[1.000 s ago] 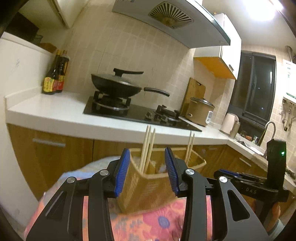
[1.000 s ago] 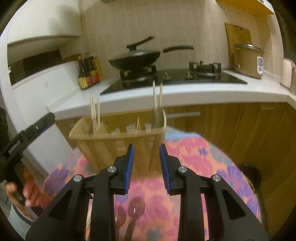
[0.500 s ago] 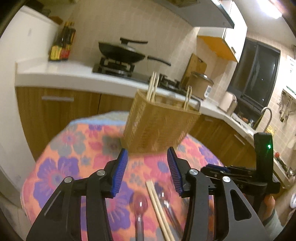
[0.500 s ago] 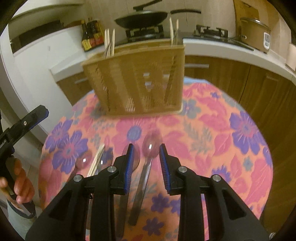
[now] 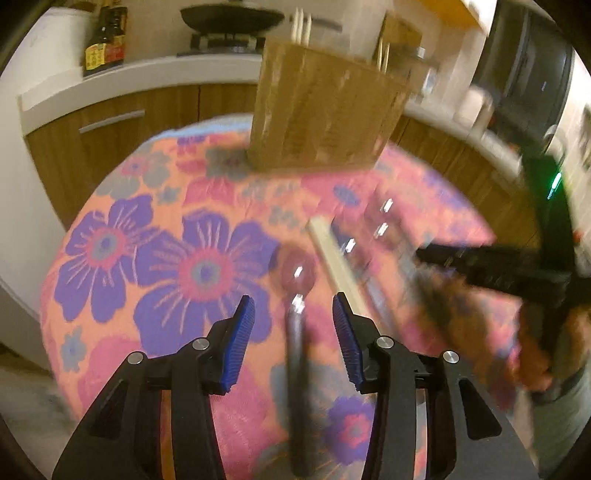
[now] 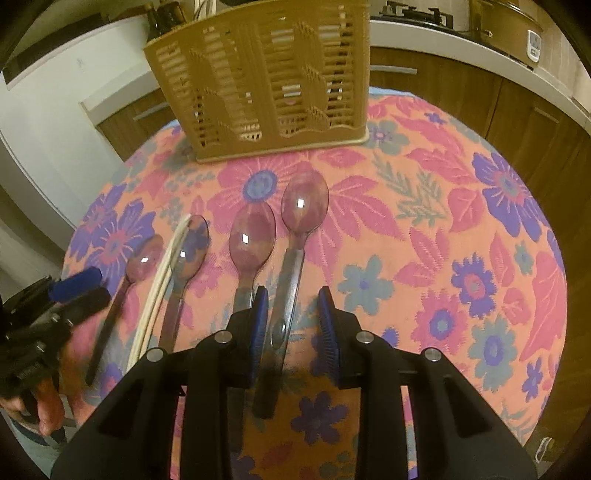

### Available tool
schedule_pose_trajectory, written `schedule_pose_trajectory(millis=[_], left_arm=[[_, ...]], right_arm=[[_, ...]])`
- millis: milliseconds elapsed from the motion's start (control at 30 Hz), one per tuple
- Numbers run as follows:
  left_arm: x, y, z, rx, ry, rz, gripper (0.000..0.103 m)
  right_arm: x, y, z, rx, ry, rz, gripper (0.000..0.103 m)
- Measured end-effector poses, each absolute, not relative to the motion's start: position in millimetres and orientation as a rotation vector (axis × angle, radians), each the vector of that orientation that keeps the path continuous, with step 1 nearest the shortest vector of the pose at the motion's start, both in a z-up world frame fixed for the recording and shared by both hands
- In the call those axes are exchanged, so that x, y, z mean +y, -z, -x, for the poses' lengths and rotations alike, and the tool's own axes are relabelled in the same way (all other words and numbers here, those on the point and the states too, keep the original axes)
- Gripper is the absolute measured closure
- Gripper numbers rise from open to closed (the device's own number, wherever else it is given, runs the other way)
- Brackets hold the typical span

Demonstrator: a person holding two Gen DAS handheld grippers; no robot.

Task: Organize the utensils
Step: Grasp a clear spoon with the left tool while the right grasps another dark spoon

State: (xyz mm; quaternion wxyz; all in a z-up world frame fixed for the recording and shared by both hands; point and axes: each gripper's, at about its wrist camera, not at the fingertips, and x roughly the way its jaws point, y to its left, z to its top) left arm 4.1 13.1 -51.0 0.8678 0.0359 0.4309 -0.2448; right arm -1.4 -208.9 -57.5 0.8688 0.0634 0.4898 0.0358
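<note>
Both my grippers are over the round table [image 6: 461,206] with the floral cloth, pointing down at it.

Right gripper [image 6: 293,317]: jaws apart, nothing clamped. The handle of the rightmost spoon [image 6: 301,221] runs between the blue pads; I can't tell if either pad touches it. Its bowl points toward the basket [image 6: 266,85].

Left gripper [image 5: 293,325]: jaws wide apart, nothing clamped. The leftmost spoon [image 5: 297,291] lies along the gap between the fingers, bowl just ahead of the tips. That view is motion-blurred, so contact is unclear.

Layout in the right view, left to right: small spoon [image 6: 142,260], chopsticks [image 6: 162,280], spoon [image 6: 188,254], spoon [image 6: 251,243], then the rightmost one. All flat on the cloth, roughly parallel, bowls toward the basket. The chopsticks lie just beside the second spoon and may overlap its edge.

Basket stands upright at the far side of the table, well apart from the spoons. Chopsticks [image 5: 303,22] stick up out of it in the left view.
</note>
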Motion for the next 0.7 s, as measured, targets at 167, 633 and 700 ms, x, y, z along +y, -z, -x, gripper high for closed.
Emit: schedule_pose_trajectory(millis=[167, 633, 700], left_arm=[[5.0, 56.1, -5.7, 0.940, 0.530, -0.127, 0.064], [-19.3, 55.3, -14.4, 0.974, 0.393, -0.299, 0.093], [-15.3, 54.6, -16.1, 0.971, 0.399, -0.267, 0.093]], right_arm=[[-202.4, 59.6, -12.2, 1.070, -0.043, -0.090, 0.078], [-196.4, 59.9, -45.2, 1.184, -0.021, -0.044, 0.093], [-200.9, 60.4, -43.0, 1.182, -0.042, -0.066, 0.093]])
